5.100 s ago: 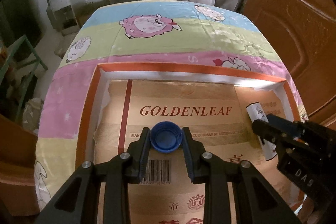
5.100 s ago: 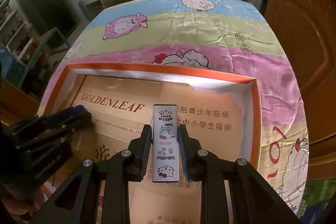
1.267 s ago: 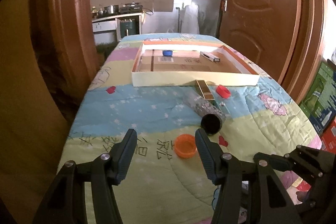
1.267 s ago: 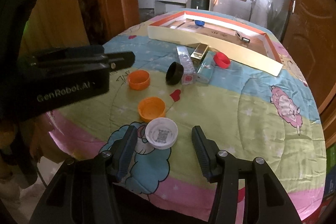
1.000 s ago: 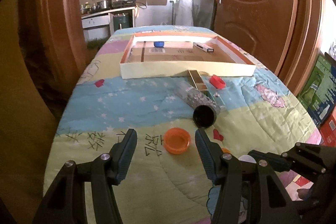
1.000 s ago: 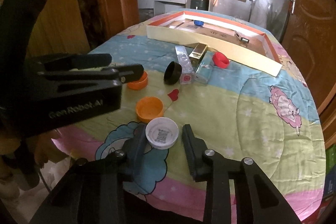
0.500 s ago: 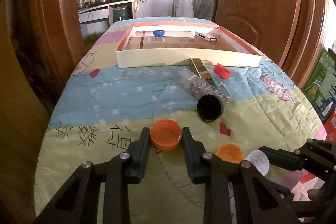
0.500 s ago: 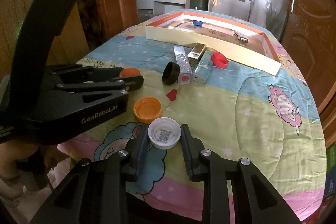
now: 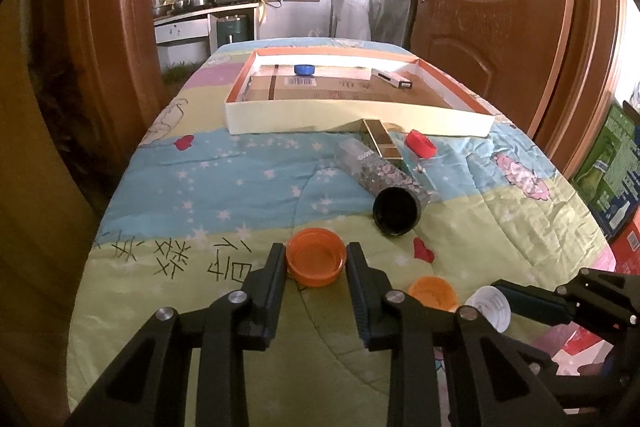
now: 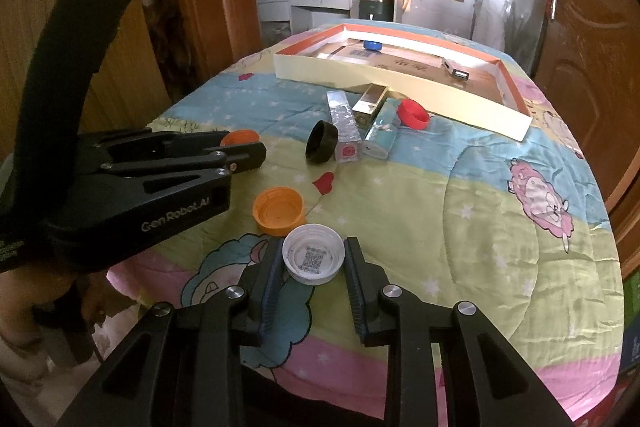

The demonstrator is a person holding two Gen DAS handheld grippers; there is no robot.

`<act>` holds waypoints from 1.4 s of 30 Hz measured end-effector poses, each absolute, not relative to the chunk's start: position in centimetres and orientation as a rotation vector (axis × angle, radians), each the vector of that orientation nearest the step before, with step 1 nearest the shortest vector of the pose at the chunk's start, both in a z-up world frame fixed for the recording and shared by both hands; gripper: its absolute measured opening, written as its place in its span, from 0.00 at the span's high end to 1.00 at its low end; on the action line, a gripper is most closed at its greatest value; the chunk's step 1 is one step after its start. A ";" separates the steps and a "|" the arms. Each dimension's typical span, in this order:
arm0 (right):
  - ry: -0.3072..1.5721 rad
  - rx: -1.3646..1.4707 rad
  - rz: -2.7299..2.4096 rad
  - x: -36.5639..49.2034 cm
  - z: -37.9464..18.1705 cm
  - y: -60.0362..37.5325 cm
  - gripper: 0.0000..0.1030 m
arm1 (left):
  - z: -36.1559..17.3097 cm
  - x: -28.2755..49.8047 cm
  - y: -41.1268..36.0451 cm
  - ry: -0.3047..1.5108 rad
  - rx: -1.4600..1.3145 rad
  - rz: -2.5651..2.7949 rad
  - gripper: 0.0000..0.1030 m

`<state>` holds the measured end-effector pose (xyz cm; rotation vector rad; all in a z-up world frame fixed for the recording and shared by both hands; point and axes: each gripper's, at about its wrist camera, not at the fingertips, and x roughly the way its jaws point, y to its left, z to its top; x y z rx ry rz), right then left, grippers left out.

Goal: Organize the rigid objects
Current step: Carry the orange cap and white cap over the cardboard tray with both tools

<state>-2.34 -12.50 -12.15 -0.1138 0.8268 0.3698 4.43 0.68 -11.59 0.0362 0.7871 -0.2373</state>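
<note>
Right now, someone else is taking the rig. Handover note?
Left claw: shut on an orange cap, low over the quilt.
Right claw: shut on the white cap.
Done: blue cap and slim case lie in the box.
Left: both held caps, second orange cap, black cap, red cap, silver tube, gold box and teal box, all on the quilt short of the box.
</note>
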 end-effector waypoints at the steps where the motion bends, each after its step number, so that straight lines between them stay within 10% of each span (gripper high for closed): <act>1: 0.826 -0.112 0.369 -2.3 -12.1 -12.5 0.70 | -11.5 4.4 0.7 0.786 0.036 -0.238 0.70; 42: 0.719 -0.093 0.311 3.3 -6.8 -15.0 0.70 | -6.1 8.5 -1.4 0.708 0.003 -0.229 0.70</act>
